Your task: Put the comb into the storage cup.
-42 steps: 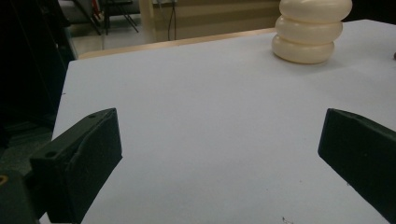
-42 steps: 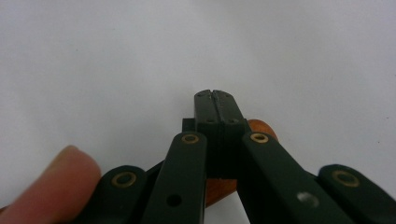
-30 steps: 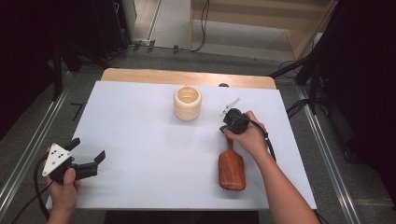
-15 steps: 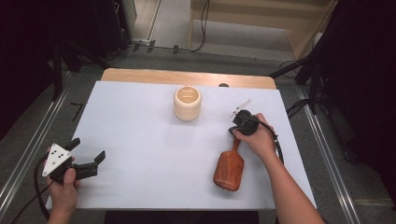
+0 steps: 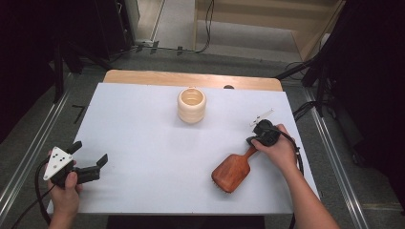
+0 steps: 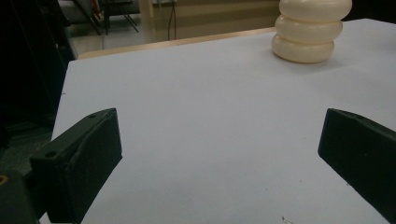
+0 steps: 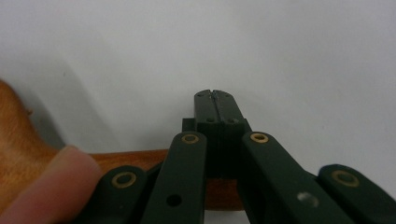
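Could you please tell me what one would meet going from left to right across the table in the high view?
Left gripper → cream ribbed cup → wooden hairbrush → right gripper, shut on the hairbrush's handle.

No text, label, brand name, number or sign could be read anywhere in these views. The white table (image 5: 143,143), the cream ribbed wooden cup (image 5: 191,105) and the reddish-brown wooden hairbrush (image 5: 232,171) all carried plain, unmarked surfaces. The grey three-cornered plate (image 5: 56,161) on the left gripper bore only a few dark dots, not characters. A short black mark on the floor (image 5: 79,113) to the left of the table was too small to read as a sign.
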`<state>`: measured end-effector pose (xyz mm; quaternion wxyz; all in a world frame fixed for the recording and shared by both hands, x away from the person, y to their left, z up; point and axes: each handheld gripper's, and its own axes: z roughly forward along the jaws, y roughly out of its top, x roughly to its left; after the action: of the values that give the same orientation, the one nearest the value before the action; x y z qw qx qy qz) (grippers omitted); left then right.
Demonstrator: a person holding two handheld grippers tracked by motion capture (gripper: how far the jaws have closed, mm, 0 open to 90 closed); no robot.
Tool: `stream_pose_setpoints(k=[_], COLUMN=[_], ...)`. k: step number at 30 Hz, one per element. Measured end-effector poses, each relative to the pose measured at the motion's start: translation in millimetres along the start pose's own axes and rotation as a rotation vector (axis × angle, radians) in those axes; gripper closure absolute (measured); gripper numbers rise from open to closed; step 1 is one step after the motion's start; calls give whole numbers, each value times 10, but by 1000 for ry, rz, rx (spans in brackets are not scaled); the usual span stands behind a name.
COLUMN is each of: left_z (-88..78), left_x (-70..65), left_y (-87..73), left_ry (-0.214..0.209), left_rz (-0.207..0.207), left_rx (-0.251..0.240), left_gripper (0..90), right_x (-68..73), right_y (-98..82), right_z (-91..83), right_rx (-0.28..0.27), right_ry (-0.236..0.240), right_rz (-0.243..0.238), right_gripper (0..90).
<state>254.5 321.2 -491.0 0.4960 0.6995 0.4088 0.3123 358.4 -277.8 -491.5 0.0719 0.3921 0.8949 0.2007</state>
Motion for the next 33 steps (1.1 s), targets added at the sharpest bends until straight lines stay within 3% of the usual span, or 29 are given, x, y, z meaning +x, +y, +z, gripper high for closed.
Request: stream_pose_setpoints(k=[15, 33], left_z=[1, -5], left_x=[-6, -7], left_y=[1, 0], left_ry=[6, 3], left_rz=[3, 5], left_rx=[0, -3], left_gripper=[0, 0], right_x=[85, 309], right_y=[-517, -724], right_z=[-196, -283], right_rx=[-19, -18], right_ry=[27, 72], right_rz=[19, -51], right_gripper=[884, 884])
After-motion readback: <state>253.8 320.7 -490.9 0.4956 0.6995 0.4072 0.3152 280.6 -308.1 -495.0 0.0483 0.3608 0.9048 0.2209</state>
